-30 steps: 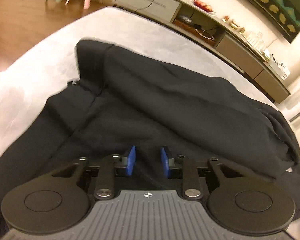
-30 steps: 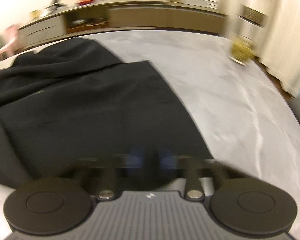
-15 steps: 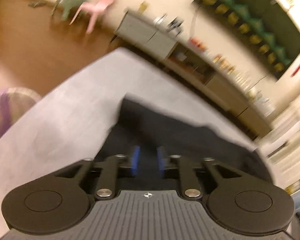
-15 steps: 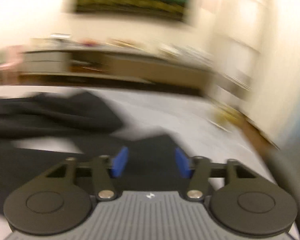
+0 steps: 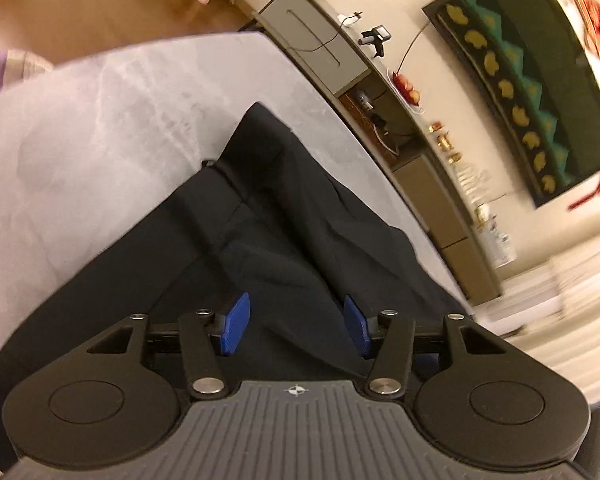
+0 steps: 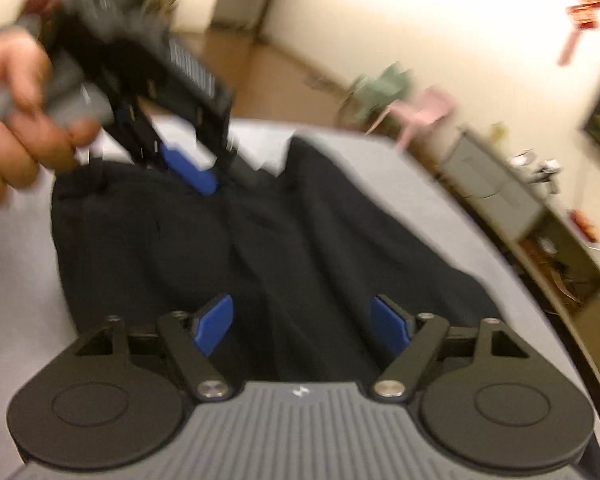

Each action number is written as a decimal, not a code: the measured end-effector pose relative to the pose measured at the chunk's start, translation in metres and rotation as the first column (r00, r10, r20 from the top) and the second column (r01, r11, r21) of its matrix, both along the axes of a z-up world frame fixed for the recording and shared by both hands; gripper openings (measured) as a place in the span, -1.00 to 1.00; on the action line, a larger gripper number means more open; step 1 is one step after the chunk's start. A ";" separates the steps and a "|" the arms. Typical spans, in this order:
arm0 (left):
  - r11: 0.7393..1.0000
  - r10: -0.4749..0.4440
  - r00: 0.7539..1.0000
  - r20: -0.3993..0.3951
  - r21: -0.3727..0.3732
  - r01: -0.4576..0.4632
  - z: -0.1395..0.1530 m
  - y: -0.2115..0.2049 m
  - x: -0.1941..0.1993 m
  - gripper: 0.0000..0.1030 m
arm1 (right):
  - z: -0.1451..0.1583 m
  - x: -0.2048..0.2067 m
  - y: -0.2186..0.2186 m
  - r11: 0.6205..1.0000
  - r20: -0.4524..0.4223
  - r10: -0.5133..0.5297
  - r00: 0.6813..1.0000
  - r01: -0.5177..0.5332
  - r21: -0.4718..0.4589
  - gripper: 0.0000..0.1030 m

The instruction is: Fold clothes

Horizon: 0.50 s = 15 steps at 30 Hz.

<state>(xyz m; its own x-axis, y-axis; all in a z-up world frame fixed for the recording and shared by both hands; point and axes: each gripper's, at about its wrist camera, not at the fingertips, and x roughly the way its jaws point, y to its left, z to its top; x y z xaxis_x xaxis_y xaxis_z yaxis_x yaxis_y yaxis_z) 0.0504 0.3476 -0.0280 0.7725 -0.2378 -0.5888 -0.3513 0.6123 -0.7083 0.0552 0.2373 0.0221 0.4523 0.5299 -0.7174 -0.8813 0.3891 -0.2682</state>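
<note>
Blurred hand (image 6: 16, 120), black garment (image 6: 300, 248) cropped

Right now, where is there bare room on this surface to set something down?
Left wrist view: bare grey surface left of the black garment, up to the far edge. Right wrist view: a strip right of the garment. The middle is covered, with the left gripper over its far edge.

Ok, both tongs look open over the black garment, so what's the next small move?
Probably lower the left tongs and close them on the black garment. Both the left and the right tongs are open and hold nothing, and the cloth lies bunched in ridges on the grey surface, so a fresh grip likely comes first.
</note>
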 end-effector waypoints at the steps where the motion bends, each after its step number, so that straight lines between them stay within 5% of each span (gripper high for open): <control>1: 1.000 -0.002 1.000 0.007 -0.013 0.002 0.000 0.001 0.000 0.07 | -0.008 0.007 0.008 0.999 -0.045 0.015 0.999 -0.017 -0.036 -0.18; 4: 0.999 -0.016 0.999 0.027 -0.043 0.018 0.001 0.000 -0.001 0.17 | -0.015 0.017 0.009 0.998 -0.104 0.025 0.994 -0.031 -0.059 -0.95; 8: 0.997 -0.051 0.998 0.037 -0.063 0.053 0.003 -0.009 -0.002 0.48 | 0.013 0.002 -0.013 0.998 -0.047 0.026 0.999 -0.023 0.061 -0.96; 15: 0.993 -0.100 0.995 0.029 -0.054 0.101 -0.007 -0.027 0.014 0.42 | 0.043 -0.036 -0.045 0.982 0.042 -0.024 0.999 0.016 0.187 -0.96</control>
